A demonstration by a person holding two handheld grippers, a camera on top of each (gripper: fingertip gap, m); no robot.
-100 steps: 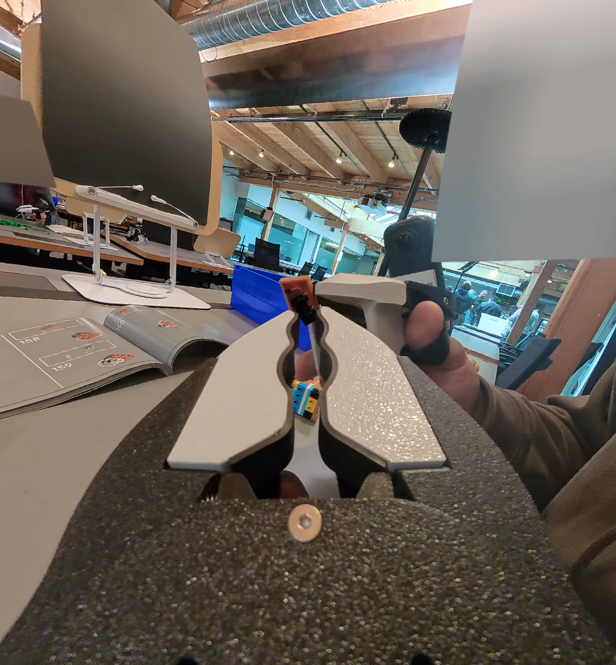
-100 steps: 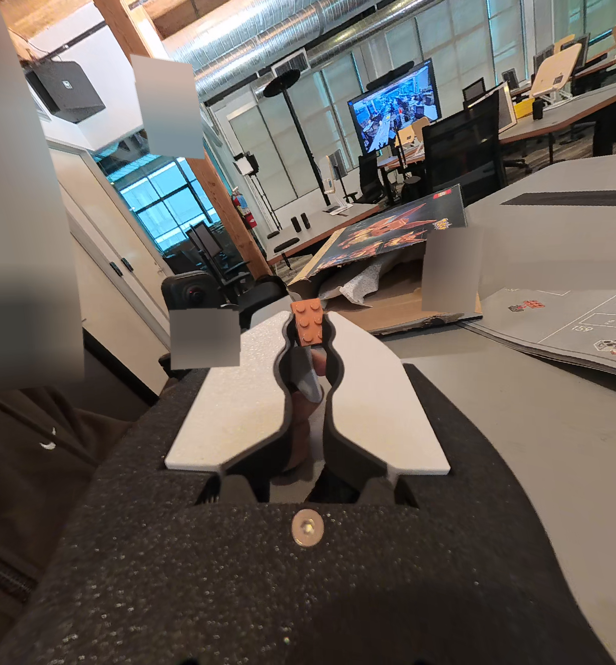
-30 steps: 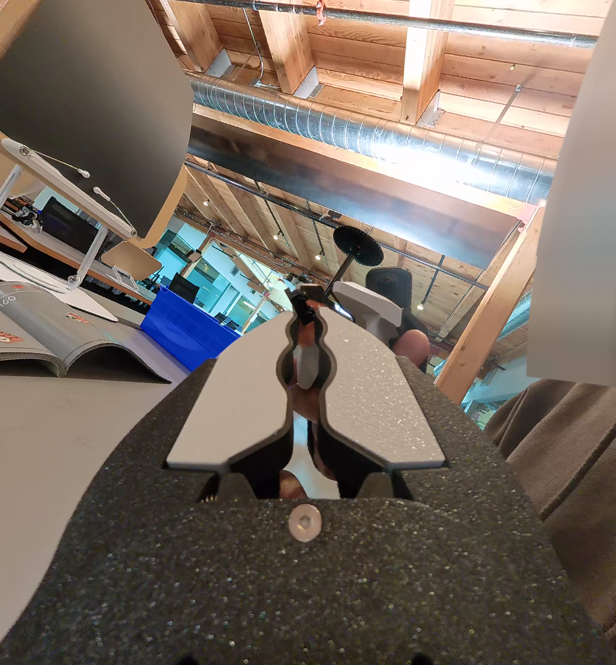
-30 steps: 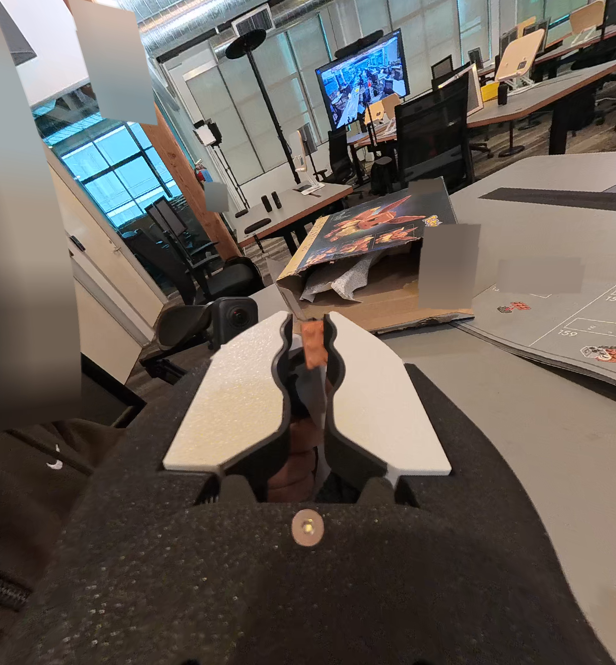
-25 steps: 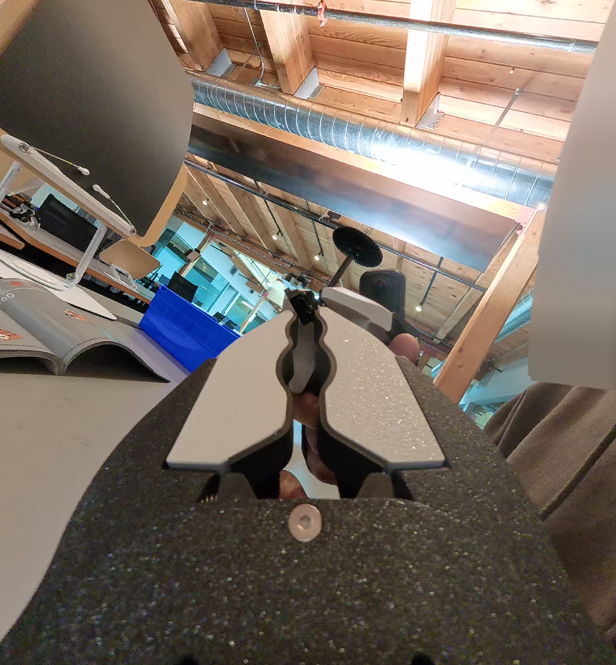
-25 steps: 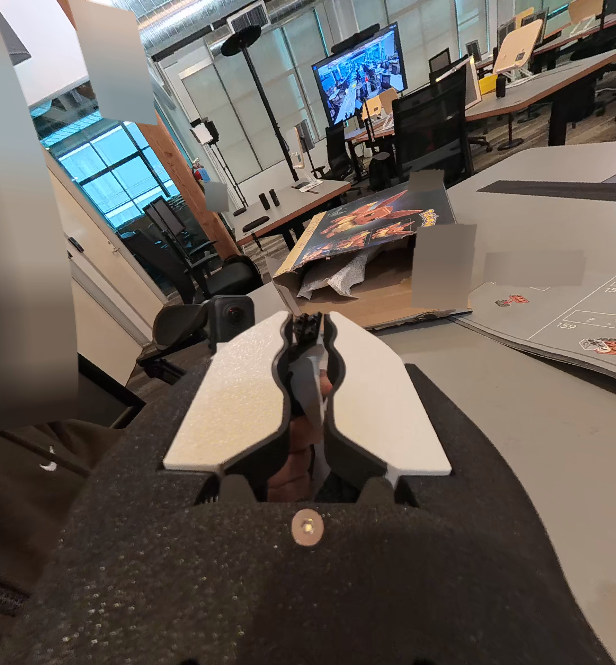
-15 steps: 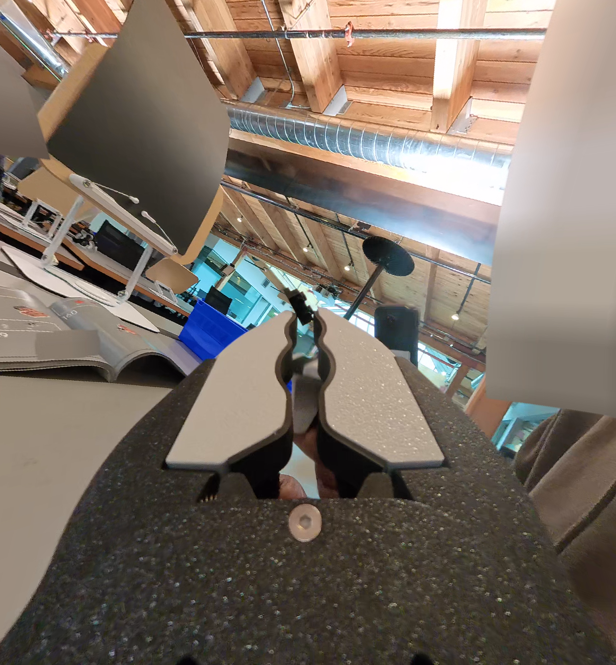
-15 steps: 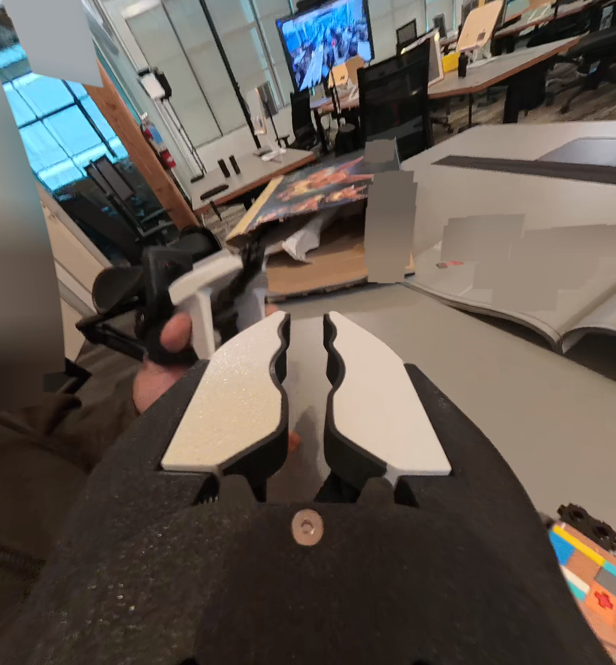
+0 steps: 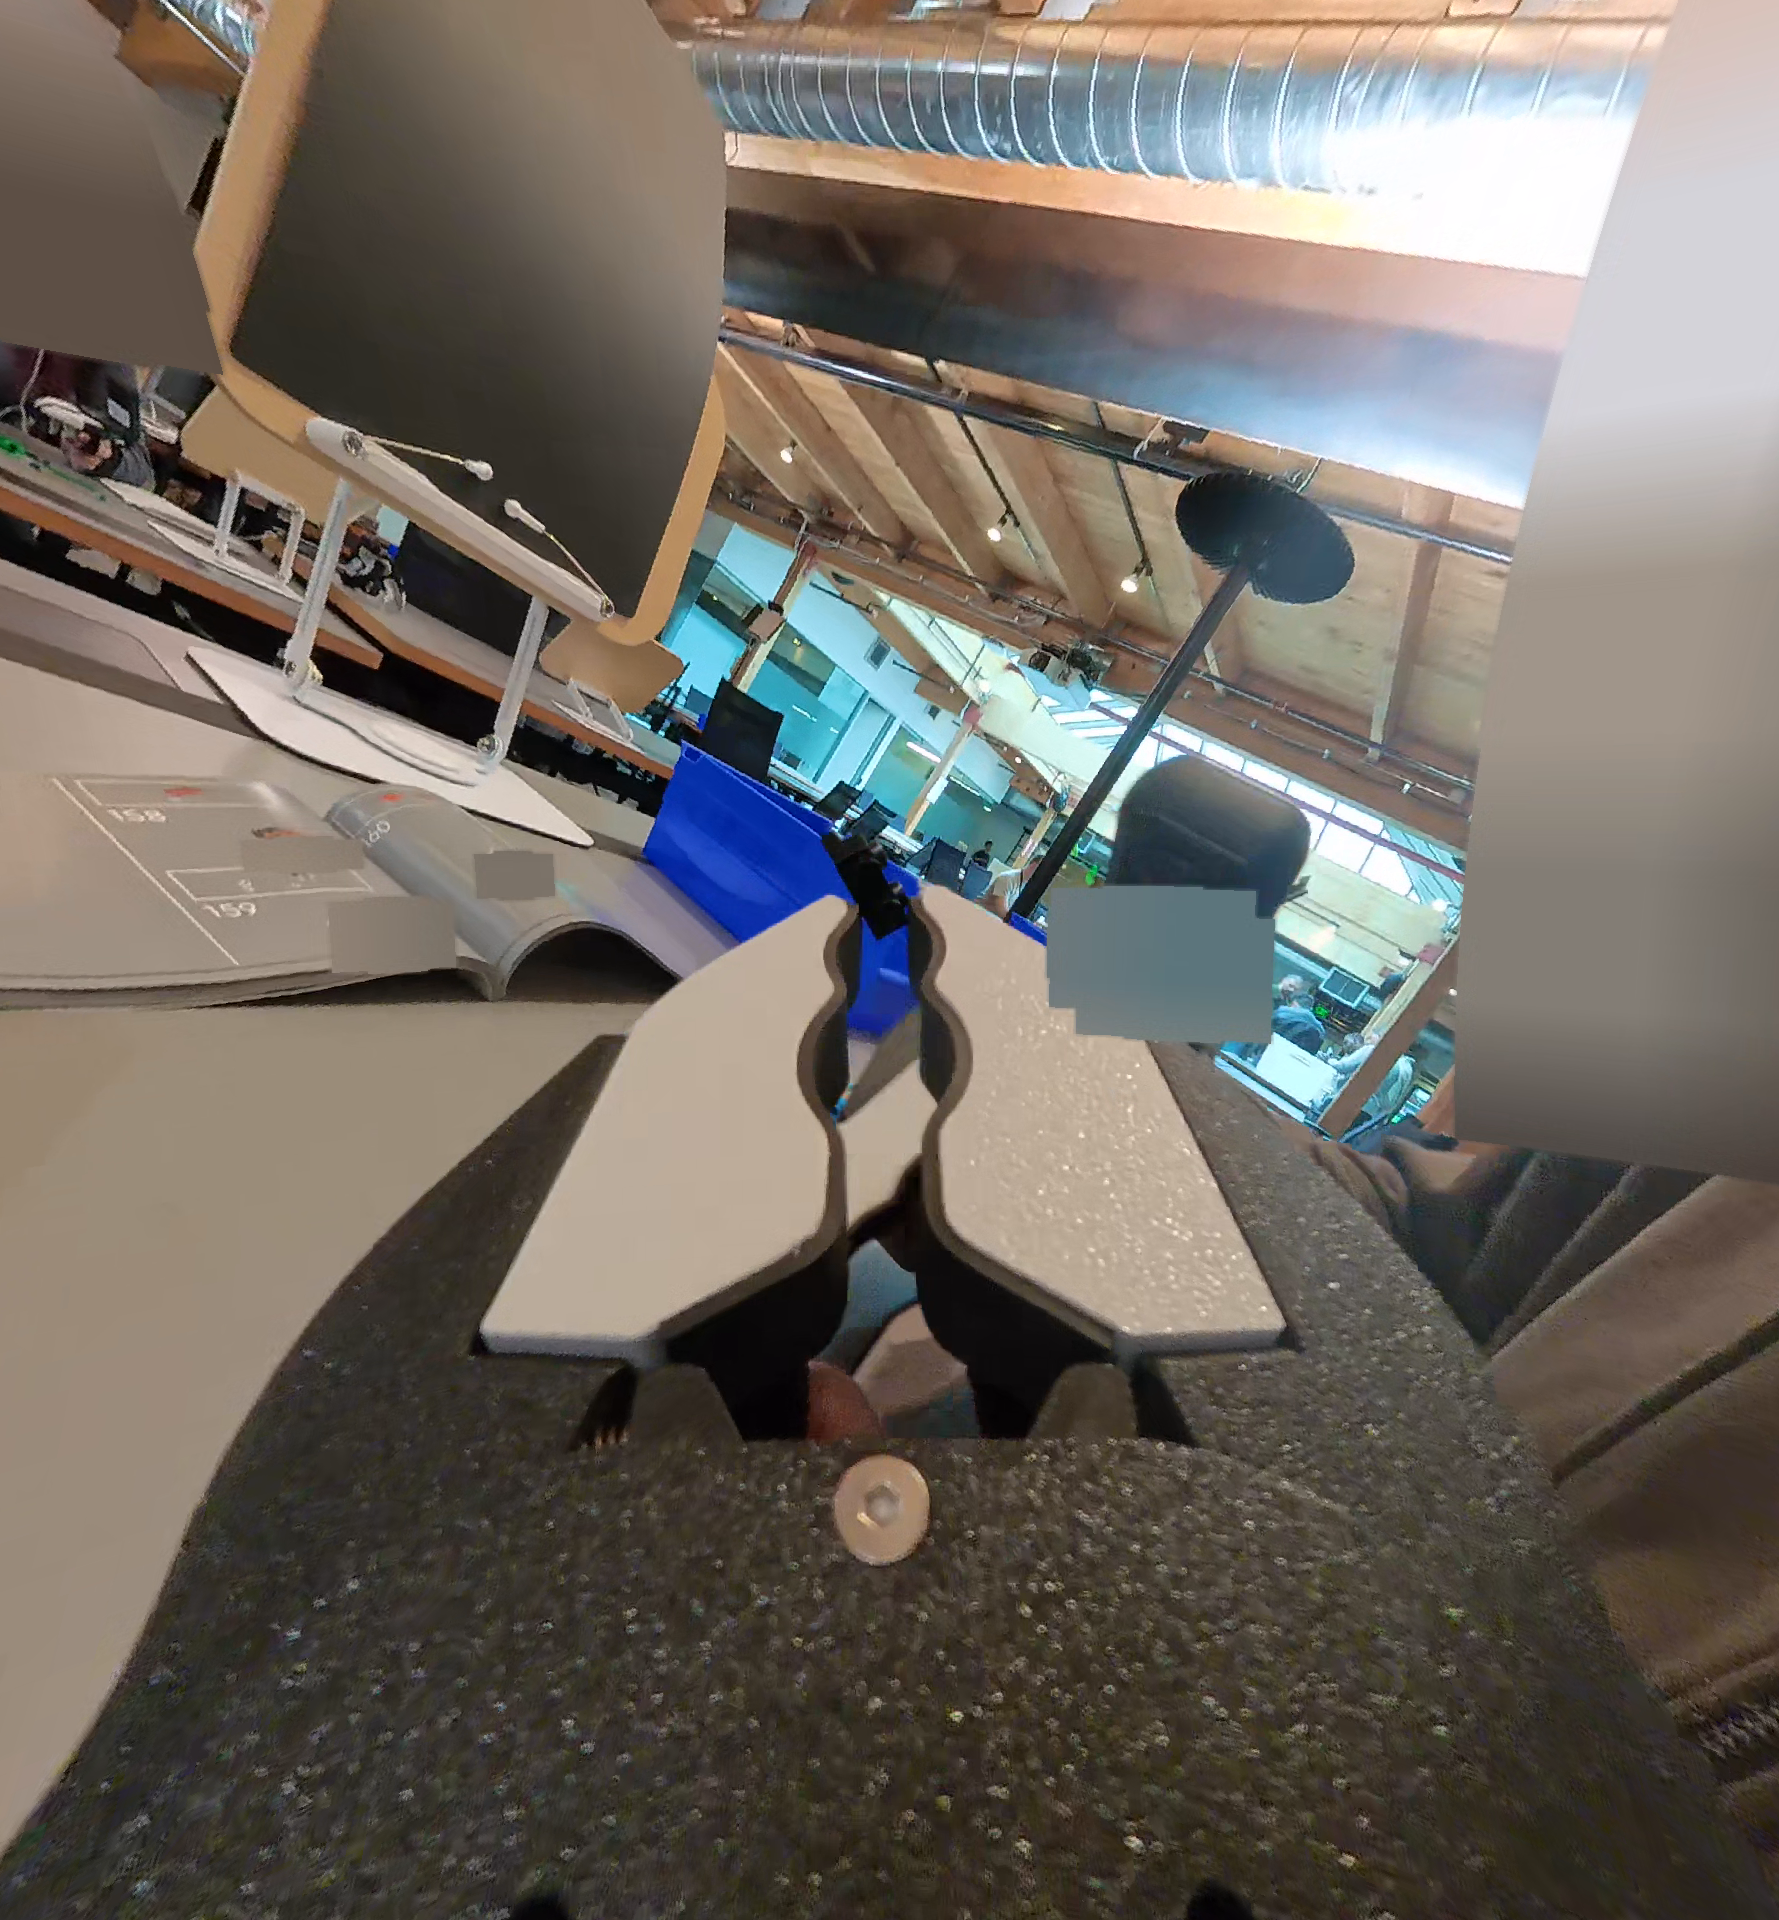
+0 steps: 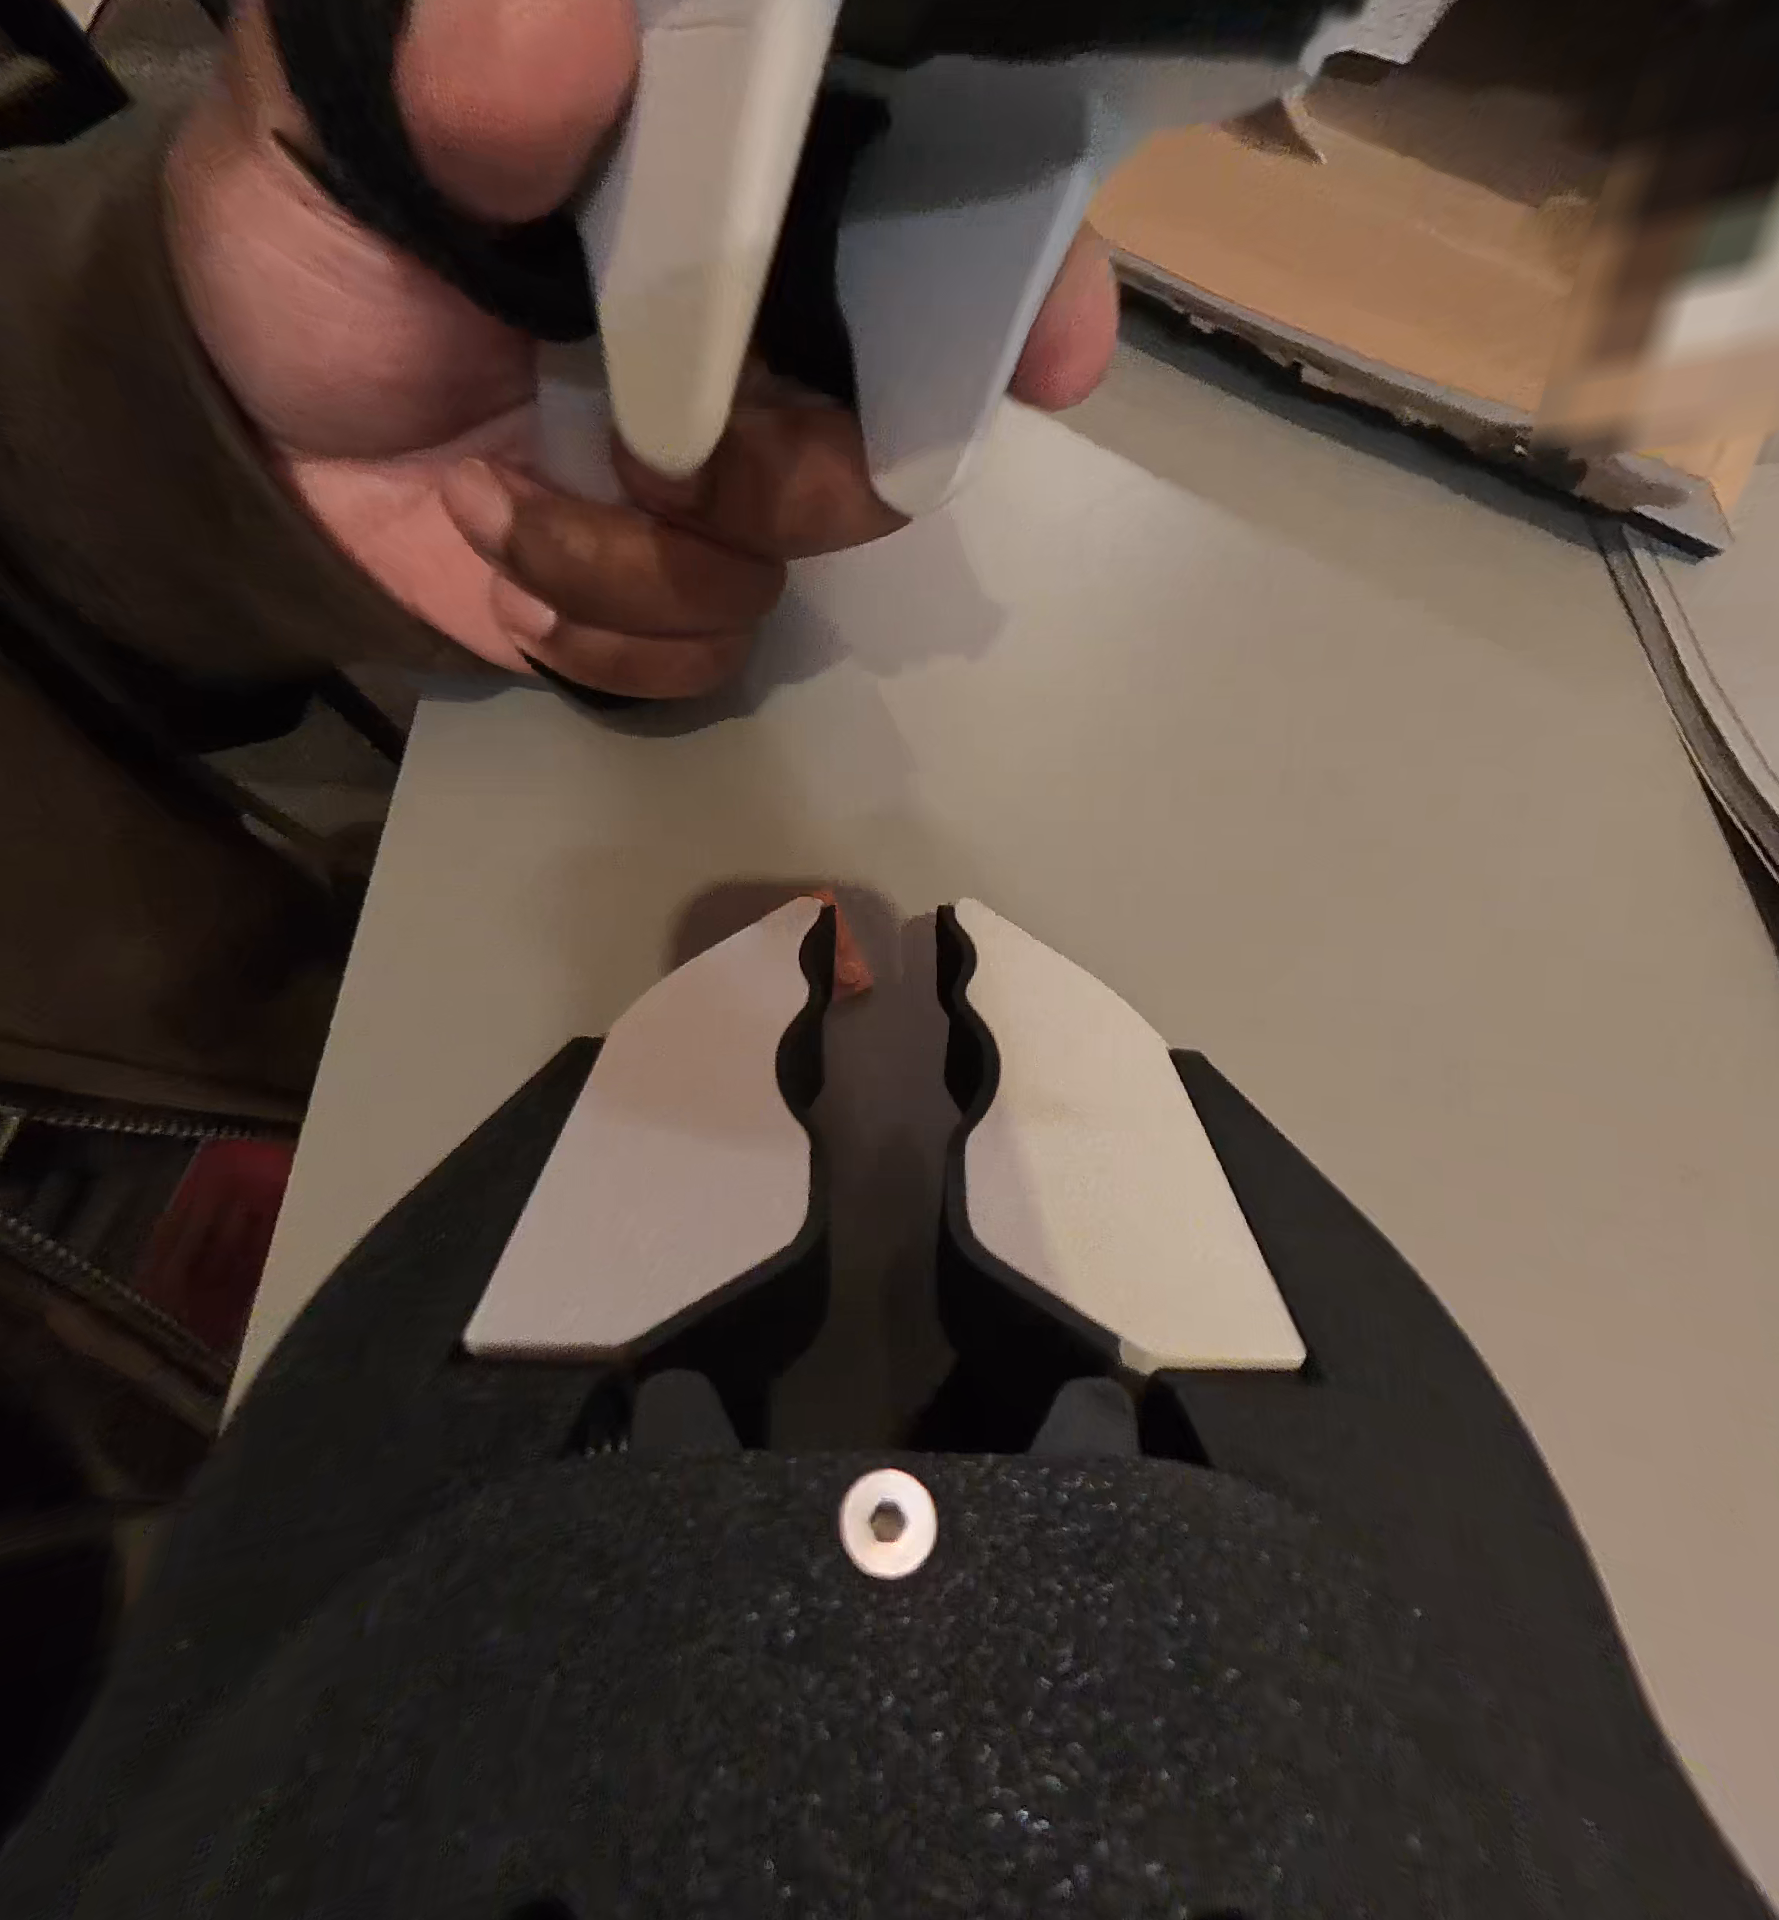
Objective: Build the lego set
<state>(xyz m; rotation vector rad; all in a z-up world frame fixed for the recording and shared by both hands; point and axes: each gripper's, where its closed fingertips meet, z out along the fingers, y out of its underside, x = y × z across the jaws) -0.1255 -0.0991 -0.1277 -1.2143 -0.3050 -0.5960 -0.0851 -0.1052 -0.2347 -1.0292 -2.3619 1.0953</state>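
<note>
Left wrist view: left gripper (image 9: 880, 914), grainy grey fingers nearly shut, pinching small black lego piece (image 9: 869, 881) at tips; open instruction booklet (image 9: 241, 904) lying on grey table (image 9: 189, 1195).

Right wrist view: right gripper (image 10: 883, 914) parted, empty, over table's left edge; orange lego brick (image 10: 850, 961) touching left finger's inner face.

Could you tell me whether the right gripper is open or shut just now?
Open. The right gripper shows a clear gap between its fingertips, with grey table visible through it. A small orange lego piece lies beside one finger, not clamped.
</note>
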